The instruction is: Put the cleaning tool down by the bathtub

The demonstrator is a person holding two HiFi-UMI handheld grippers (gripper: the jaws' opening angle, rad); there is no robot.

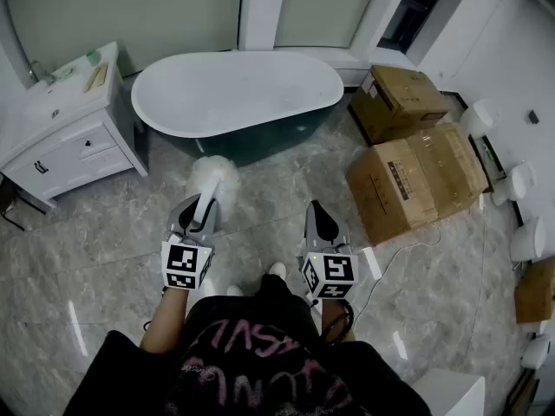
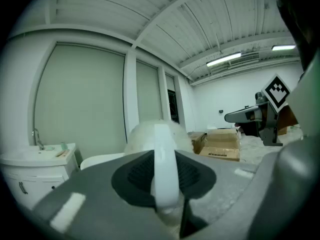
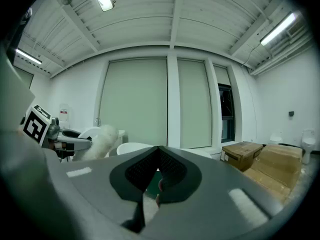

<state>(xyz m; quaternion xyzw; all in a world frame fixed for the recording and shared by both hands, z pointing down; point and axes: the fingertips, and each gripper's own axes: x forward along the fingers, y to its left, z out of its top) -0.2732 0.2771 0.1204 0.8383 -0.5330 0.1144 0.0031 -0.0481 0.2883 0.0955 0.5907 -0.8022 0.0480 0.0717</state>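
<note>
My left gripper [image 1: 201, 217] is shut on the white handle [image 2: 165, 169] of the cleaning tool, a brush with a fluffy white head [image 1: 214, 178]. The head points toward the bathtub [image 1: 238, 94], a white tub with a dark outer wall, and hangs just in front of it. In the left gripper view the fluffy head [image 2: 150, 134] rises beyond the jaws. My right gripper [image 1: 318, 224] is held beside the left one with its jaws shut and nothing between them. The right gripper view shows the brush head [image 3: 102, 141] at the left.
A white vanity cabinet [image 1: 61, 137] with a sink stands left of the tub. Two cardboard boxes [image 1: 416, 176] lie on the marble floor at the right, with white fixtures [image 1: 520, 180] along the right wall. A cable [image 1: 403, 250] runs across the floor.
</note>
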